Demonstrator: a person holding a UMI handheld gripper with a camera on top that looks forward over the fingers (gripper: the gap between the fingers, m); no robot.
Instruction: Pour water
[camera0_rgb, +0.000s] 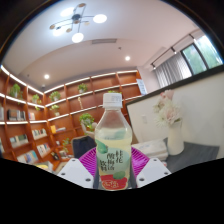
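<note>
A clear plastic bottle (112, 140) with a white cap and a green, white and red label stands upright between my fingers, lifted up in front of the room. My gripper (113, 172) is shut on the bottle, with the magenta pads (86, 162) pressed against both sides of its lower body. The liquid inside looks pale yellow-green.
Wooden bookshelves (45, 115) with lit shelves run along the wall behind. A white vase with pink flowers (170, 118) stands to the right on a dark surface. A ceiling fan light (78, 20) hangs overhead, and windows (190, 62) are beyond to the right.
</note>
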